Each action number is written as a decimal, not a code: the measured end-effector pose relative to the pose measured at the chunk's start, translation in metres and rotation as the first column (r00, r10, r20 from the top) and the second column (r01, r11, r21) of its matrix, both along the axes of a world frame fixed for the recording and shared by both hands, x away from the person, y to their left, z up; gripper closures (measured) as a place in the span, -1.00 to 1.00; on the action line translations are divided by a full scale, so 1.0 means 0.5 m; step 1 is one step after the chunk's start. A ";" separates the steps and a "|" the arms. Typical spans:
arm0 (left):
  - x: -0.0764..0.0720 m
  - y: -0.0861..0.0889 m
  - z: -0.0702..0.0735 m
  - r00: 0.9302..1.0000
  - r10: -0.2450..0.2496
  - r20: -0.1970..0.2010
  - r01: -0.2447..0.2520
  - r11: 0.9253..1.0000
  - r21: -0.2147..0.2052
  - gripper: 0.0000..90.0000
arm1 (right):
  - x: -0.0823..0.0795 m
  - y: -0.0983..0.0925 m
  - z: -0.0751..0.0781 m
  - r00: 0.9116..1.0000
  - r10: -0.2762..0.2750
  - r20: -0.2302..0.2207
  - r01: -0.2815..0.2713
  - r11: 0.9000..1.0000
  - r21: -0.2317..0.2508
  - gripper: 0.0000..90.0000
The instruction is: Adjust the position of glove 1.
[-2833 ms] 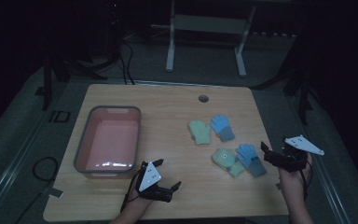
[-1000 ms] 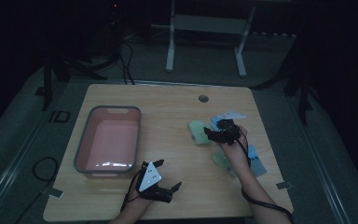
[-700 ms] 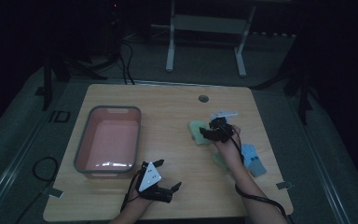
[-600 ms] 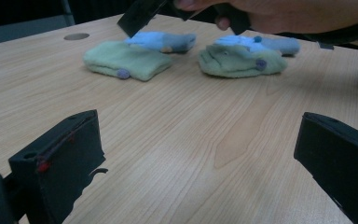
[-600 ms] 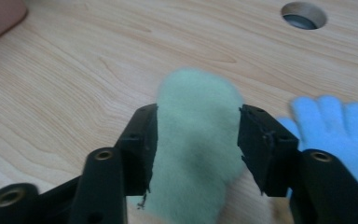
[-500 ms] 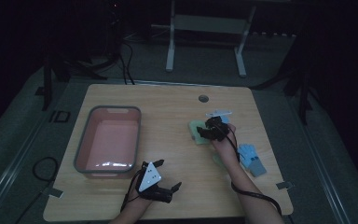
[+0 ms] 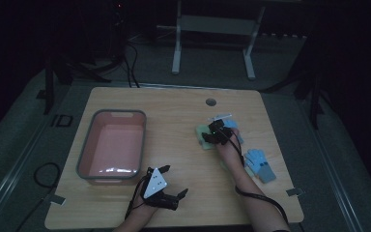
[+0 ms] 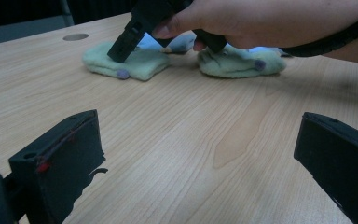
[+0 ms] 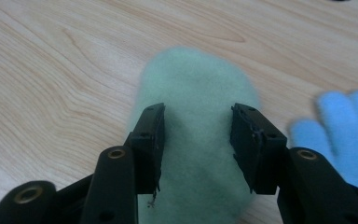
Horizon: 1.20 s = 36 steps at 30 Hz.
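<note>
At a wooden table [image 7: 174, 111] in a dim room, a person lowers the right gripper [image 9: 196, 140] onto a pale green glove [image 9: 193, 135]. Its jaws have just been closing and now stand partly apart, straddling the glove's fleecy middle; the tips press into the pile, though whether the pads pinch the fabric cannot be told. From above, that right gripper [image 7: 211, 135] sits over the green glove [image 7: 203, 137], which lies well to the right of the pink tub [image 7: 113, 147], with a blue glove [image 7: 232, 124] just beyond it. In the right gripper view the blue glove [image 9: 349, 135] lies just beside the green one. A second green glove [image 8: 240, 63] rests near the first [image 8: 130, 63], under the person's hand [image 8: 261, 21]. Nearer the table's front edge, below the tub's right corner, the left gripper [image 7: 174, 195] rests with its jaws wide apart, holding nothing, bare wood between them.
</note>
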<state>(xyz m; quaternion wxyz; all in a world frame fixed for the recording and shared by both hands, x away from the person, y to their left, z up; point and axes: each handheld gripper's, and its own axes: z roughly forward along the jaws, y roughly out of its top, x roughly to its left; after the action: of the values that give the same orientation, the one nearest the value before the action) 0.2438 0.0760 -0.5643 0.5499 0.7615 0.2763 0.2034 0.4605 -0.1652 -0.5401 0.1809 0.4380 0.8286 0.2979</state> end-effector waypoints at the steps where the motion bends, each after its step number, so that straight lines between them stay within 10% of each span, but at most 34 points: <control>1: 0.000 0.000 0.000 1.000 0.000 0.000 0.000 1.000 0.000 -0.97 | 0.000 0.000 0.000 1.000 0.000 0.000 0.000 1.000 0.000 0.23; 10: 0.000 0.000 0.000 1.000 0.002 0.001 -0.002 1.000 0.002 -0.97 | -0.001 0.010 -0.005 1.000 -0.007 -0.009 0.007 1.000 0.006 0.79; 19: 0.000 0.000 0.000 1.000 0.003 -0.002 -0.003 1.000 0.000 -0.97 | -0.030 0.012 0.032 0.998 -0.065 -0.006 0.066 0.995 0.081 0.89; 36: -0.001 -0.002 0.000 1.000 0.008 0.009 -0.008 1.000 0.006 -0.97 | -0.232 0.011 0.134 0.984 -0.154 0.093 0.129 0.965 0.227 0.89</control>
<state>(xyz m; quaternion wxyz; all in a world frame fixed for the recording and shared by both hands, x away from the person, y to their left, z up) 0.2431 0.0751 -0.5643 0.5481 0.7611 0.2764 0.2097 0.3443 -0.1598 -0.4731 0.1972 0.4965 0.7460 0.3976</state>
